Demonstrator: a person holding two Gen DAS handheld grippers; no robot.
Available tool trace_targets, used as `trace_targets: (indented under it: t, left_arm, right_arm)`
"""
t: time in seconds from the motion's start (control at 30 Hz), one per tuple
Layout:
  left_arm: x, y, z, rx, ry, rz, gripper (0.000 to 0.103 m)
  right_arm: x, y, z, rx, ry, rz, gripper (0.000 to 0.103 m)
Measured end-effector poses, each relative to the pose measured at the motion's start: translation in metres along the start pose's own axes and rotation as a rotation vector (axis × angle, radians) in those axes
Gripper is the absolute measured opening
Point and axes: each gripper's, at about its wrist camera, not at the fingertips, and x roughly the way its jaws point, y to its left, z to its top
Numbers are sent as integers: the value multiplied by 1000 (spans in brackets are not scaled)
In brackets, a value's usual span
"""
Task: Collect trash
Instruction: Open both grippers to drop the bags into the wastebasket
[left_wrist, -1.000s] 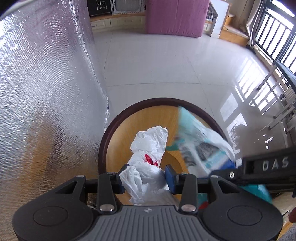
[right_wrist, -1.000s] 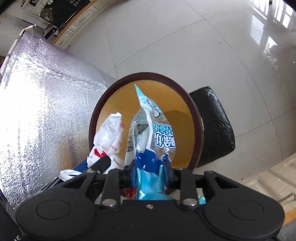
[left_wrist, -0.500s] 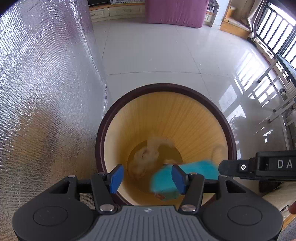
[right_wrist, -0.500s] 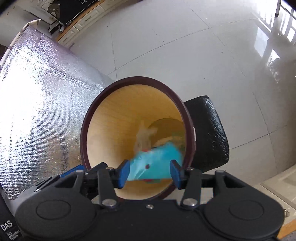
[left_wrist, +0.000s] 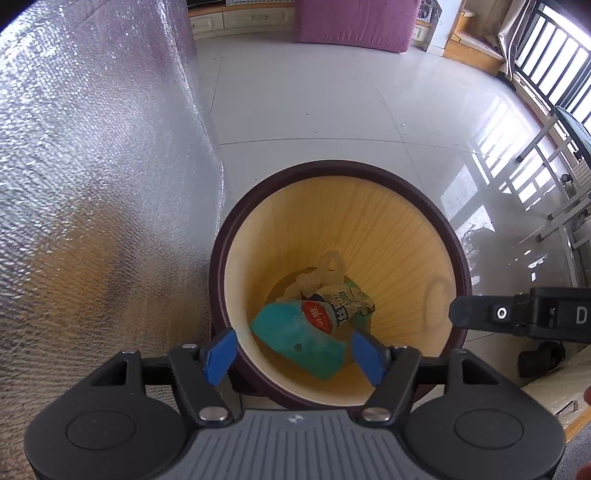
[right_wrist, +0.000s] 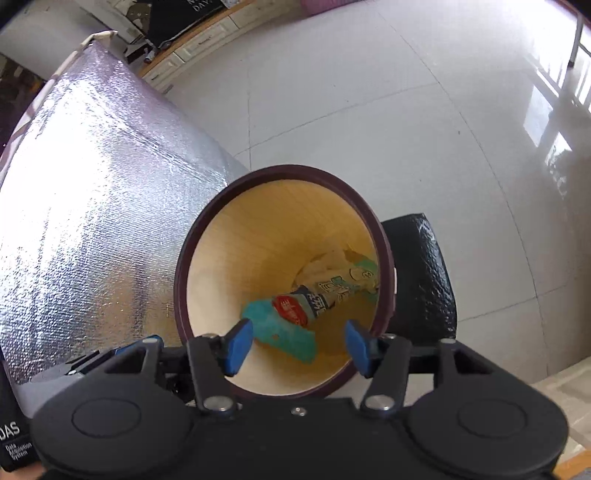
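Observation:
A round bin (left_wrist: 343, 168) (right_wrist: 284, 171) with a dark brown rim and a yellow wood-grain inside stands on the floor below both grippers. At its bottom lie a teal snack wrapper (left_wrist: 295, 339) (right_wrist: 280, 326) and a crumpled white plastic bag (left_wrist: 317, 277) (right_wrist: 327, 262). My left gripper (left_wrist: 293, 354) hangs over the near rim, its jaws opening with nothing between the blue pads. My right gripper (right_wrist: 297, 345) hangs over the same rim, jaws opening too, nothing held. Its black finger (left_wrist: 517, 314) shows at the right of the left wrist view.
A large box wrapped in silver foil (left_wrist: 92, 184) (right_wrist: 92, 206) stands tight against the bin's left side. A black padded object (right_wrist: 421, 273) sits right of the bin. Glossy white floor tiles (left_wrist: 314, 103) stretch beyond, with a purple sofa (left_wrist: 354, 18) and a metal rack (left_wrist: 554, 155) farther off.
Both grippers spread their jaws and let go: the white bag dropped from the left one, the teal wrapper from the right one, and both now lie at the bin's bottom.

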Motion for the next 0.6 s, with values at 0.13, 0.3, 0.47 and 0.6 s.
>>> trace_targets:
  t: [0.13,0.3,0.47,0.6]
  left_arm:
    - [-11,4,0,-10,-11,2,87]
    - [-23,10,-1,-18,-28,6,99]
    - [-33,15,-3,-26,-39,17,103]
    - [-41,18,-6,-26,-50,30,103]
  right_arm:
    - [-7,2,-1,-37,-17,-8,61]
    - [-15,3,-5,-65,-38,-15,68]
    - [-26,4,-10,-101,-67,-42,80]
    - [-35,3,-14,-122,-90,-70,103]
